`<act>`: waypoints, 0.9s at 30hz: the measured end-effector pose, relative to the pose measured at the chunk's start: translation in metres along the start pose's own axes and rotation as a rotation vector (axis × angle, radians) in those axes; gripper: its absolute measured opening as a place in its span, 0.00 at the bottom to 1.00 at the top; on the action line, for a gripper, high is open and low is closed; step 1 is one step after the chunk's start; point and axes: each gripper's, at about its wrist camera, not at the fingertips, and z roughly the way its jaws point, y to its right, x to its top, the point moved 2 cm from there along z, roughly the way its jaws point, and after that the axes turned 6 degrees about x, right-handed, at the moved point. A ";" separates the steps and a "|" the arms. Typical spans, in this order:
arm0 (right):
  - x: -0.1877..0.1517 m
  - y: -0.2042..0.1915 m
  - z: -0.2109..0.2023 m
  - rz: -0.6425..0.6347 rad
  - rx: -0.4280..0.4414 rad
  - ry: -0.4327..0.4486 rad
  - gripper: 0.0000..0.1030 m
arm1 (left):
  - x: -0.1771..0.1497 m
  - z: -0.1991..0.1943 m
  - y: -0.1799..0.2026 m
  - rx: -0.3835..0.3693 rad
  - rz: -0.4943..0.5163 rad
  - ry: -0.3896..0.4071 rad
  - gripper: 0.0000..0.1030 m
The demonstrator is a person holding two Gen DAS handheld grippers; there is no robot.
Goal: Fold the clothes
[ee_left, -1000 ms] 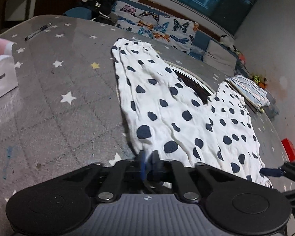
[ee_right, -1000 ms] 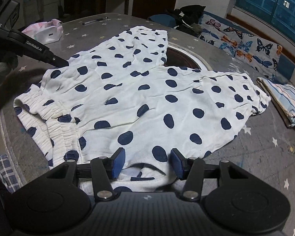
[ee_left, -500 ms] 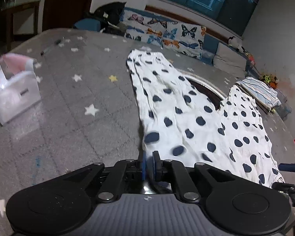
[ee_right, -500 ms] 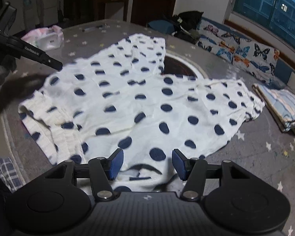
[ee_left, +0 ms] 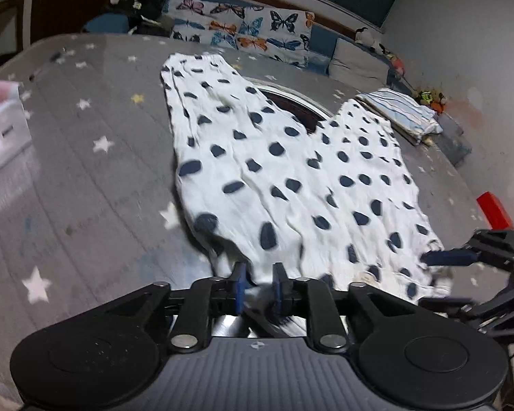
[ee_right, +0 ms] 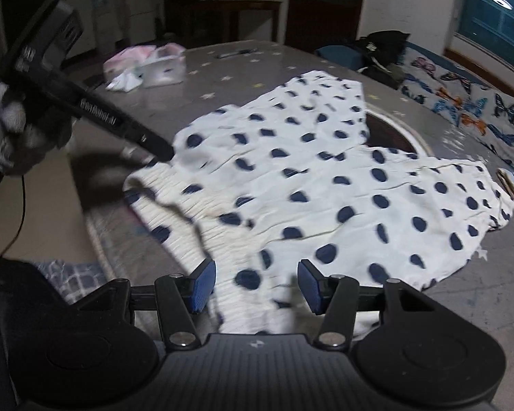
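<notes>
The grey table (ee_left: 85,178) with small white stars is filling most of both views, and a round dark opening (ee_right: 390,133) is showing in its middle. On this table the white trousers with dark blue dots (ee_left: 291,185) are lying spread out flat — the two legs are pointing away toward the sofa with butterfly cushions (ee_left: 243,30), and the gathered waistband (ee_right: 202,212) is lying at the near edge. A folded striped cloth (ee_left: 404,113) is resting at the far right side of the table, apart from the trousers. A white box (ee_right: 161,68) is standing near the far left corner.

The left gripper (ee_left: 259,286) is hovering at the waistband corner; its jaws have just been opening a little, and a bit of white fabric is sitting in the narrow gap, though the pads are not pressing on it. The right gripper (ee_right: 255,286) is hanging over the other waistband end with its blue pads (ee_right: 202,284) spread wide — the fabric is lying below them, not pinched.
</notes>
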 end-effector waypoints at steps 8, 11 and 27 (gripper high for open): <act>-0.002 -0.009 0.003 -0.023 -0.018 0.002 0.44 | -0.022 -0.016 0.031 -0.037 0.213 0.036 0.37; 0.005 -0.011 0.007 -0.037 -0.009 0.014 0.40 | -0.027 -0.014 0.033 -0.028 0.226 0.033 0.36; 0.019 -0.022 0.024 -0.106 -0.032 0.032 0.05 | -0.039 -0.013 0.043 -0.003 0.355 0.063 0.44</act>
